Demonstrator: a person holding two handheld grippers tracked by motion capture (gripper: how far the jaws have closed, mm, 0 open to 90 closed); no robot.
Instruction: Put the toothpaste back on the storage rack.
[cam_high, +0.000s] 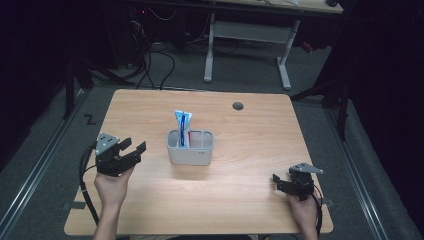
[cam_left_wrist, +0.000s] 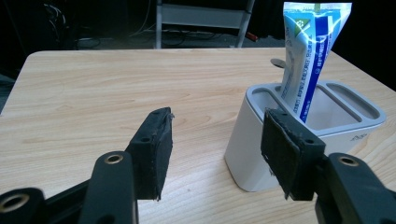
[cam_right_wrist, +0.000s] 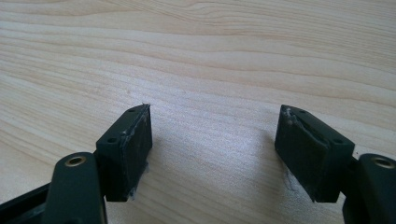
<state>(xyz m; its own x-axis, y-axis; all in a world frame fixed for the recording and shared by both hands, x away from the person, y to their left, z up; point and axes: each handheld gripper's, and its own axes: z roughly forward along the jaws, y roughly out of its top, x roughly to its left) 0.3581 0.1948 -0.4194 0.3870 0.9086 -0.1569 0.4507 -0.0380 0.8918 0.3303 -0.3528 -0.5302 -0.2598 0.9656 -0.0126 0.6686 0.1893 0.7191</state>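
We count one grey holder (cam_high: 190, 148) on the wooden surface (cam_high: 250, 145), and we take it as our landmark. It stands near the middle of the surface and has several compartments under its rim; from the left gripper view we make out three openings, though their inner walls are partly hidden. One toothpaste tube (cam_high: 182, 128), white with blue print, stands upright in the holder's left compartment, as the high view shows it, with its flat crimped end up and well above the rim. We see no other loose item in the holder.

We hold two grippers. Our left gripper (cam_high: 134, 148) hangs to the left of the holder, near it but not touching, a little above the surface. Its jaws stand apart with nothing between them; in the left gripper view the holder's near wall (cam_left_wrist: 247, 140) shows just beyond the right-hand jaw, and the tube (cam_left_wrist: 308, 56) rises above it.

Our right gripper (cam_high: 276, 181) sits to the right of the holder and nearer to us, well apart from it, low over the surface close to the front edge. Its jaws are also apart, with bare wood (cam_right_wrist: 215, 93) between them.

One round grey cable port (cam_high: 238, 106) lies in the surface beyond the holder, toward the far right.
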